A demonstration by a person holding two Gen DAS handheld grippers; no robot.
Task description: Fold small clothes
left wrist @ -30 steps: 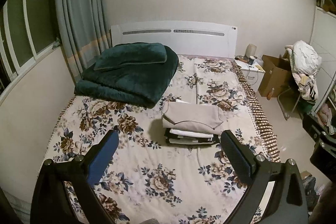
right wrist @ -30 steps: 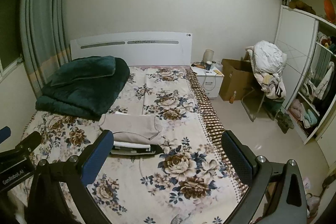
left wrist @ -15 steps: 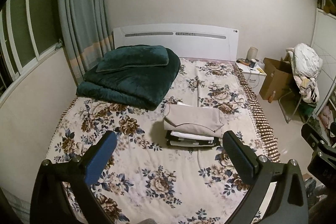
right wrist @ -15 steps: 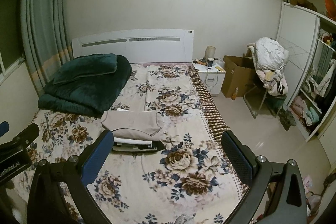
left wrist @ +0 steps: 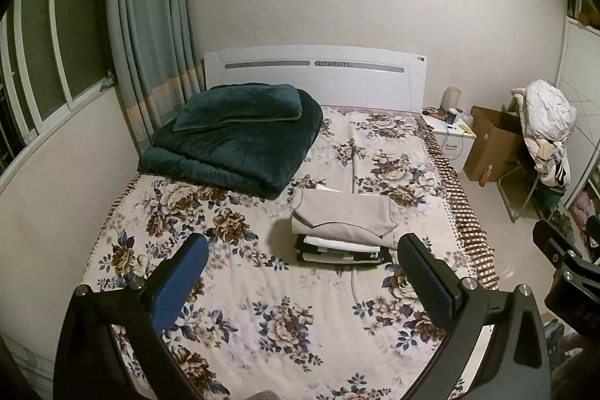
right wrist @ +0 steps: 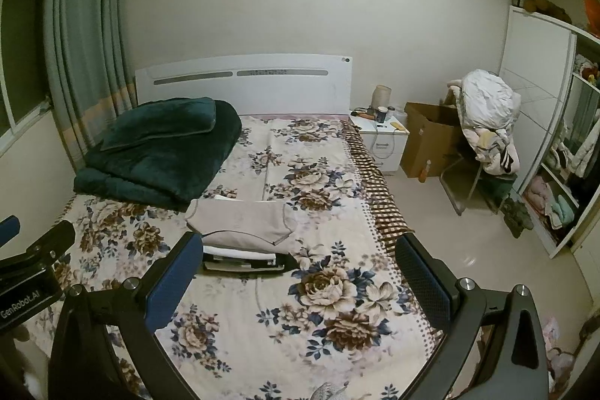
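Several folded clothes (left wrist: 343,233) lie stacked in the middle of the bed (left wrist: 262,291) — the folding looks finished to me. Both my left gripper (left wrist: 302,282) and right gripper (right wrist: 298,282) are spread wide, holding nothing — no loose garment is in view.

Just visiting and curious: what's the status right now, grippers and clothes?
Left gripper open, empty, above the bed. Right gripper open, empty. Folded clothes stack mid-bed, untouched. Nothing in the way.
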